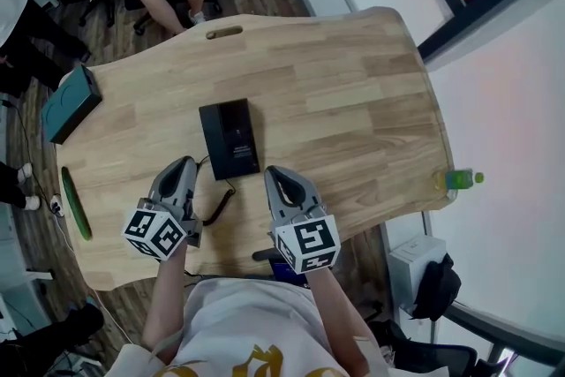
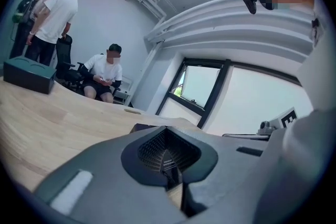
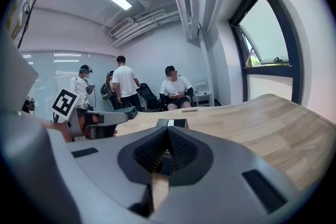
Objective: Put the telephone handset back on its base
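Phone at centre looks whole, so L gripper & R gripper sit below it, jaws shut, empty.

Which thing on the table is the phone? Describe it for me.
On the wooden table, near its middle, lies the telephone, a flat rectangle. It alone is black with a trailing cord; the teal box and green bottle sit at the edges.

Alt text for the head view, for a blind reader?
A black telephone sits on a wooden table, its cord trailing toward the person. The left gripper and right gripper hang beside its near end, both shut and empty.
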The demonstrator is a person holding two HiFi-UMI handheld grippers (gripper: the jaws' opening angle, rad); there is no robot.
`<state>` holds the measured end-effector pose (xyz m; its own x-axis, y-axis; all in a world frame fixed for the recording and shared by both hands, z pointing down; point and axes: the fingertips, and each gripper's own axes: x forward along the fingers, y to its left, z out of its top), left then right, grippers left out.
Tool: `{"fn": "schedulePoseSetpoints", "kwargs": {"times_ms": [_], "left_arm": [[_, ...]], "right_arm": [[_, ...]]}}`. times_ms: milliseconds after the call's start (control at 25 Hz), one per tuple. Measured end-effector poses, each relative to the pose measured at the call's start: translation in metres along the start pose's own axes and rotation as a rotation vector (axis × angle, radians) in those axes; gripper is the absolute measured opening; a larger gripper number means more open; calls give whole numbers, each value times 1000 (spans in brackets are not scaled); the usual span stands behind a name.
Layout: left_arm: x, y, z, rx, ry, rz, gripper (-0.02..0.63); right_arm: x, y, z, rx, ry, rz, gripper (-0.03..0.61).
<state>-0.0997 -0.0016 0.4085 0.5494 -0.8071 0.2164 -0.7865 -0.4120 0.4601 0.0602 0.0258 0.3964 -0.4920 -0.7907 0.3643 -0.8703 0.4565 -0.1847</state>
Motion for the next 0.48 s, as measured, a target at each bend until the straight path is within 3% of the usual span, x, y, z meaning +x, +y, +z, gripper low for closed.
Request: {"fn": "schedulePoseSetpoints", "kwargs": {"times_ms": [200,480], "left_arm": [[-14,-32,8,88,17,-34,3],[-35,-49,31,239,-31,19,3]], "right_arm": [[-17,4,11,-27,-49,-35,3],[-37,4,27,-58,-72,-95,3]]}}
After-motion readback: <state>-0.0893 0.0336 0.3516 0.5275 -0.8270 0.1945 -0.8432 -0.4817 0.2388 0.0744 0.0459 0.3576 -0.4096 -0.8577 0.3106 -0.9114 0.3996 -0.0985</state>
